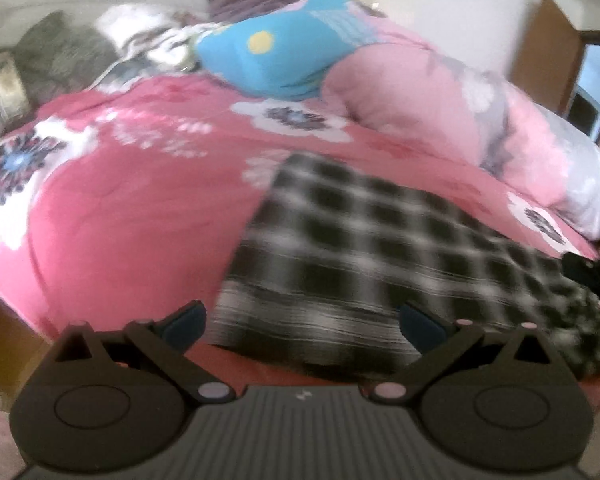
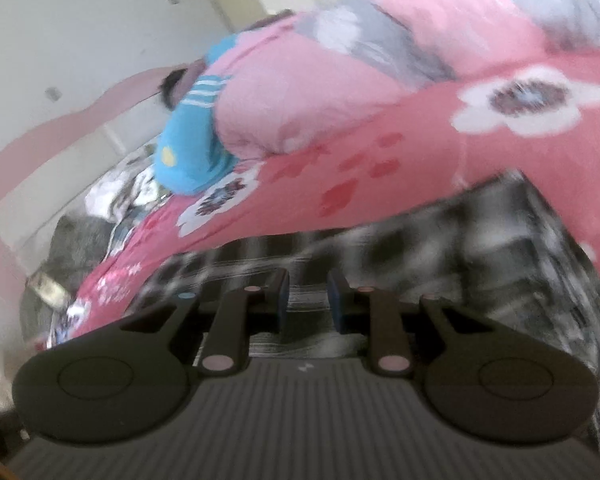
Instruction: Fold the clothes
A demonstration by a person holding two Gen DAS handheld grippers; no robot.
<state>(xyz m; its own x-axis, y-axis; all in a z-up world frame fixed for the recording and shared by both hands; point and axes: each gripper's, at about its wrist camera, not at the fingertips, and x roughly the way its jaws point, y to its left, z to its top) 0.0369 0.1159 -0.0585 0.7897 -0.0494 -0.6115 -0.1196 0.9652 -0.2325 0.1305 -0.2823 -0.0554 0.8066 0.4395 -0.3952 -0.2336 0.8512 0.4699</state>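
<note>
Clearly the folding is under way but unfinished. Starting at the left of the left wrist view, the pink floral bedsheet (image 1: 120, 208) lies bare, with a grey blanket (image 1: 56, 52) heaped at its far corner. Toward the middle, the left gripper (image 1: 302, 324) hangs with its jaws spread wide and nothing between them; its near edge of the black-and-white checked garment (image 1: 380, 256) lies just beyond the fingertips, untouched. The garment is spread across the sheet as a fairly flat, roughly rectangular panel that looks already doubled at least once, though blur hides the layers. Further right a pale pink quilt (image 1: 412, 88) is bunched up, with a blue cushion (image 1: 272, 56) against it. In the right wrist view the right gripper (image 2: 308, 296) sits low over the same checked cloth with its jaws narrow; whether fabric is pinched between them I cannot tell. Judging by this, another fold and a smoothing remain.
</note>
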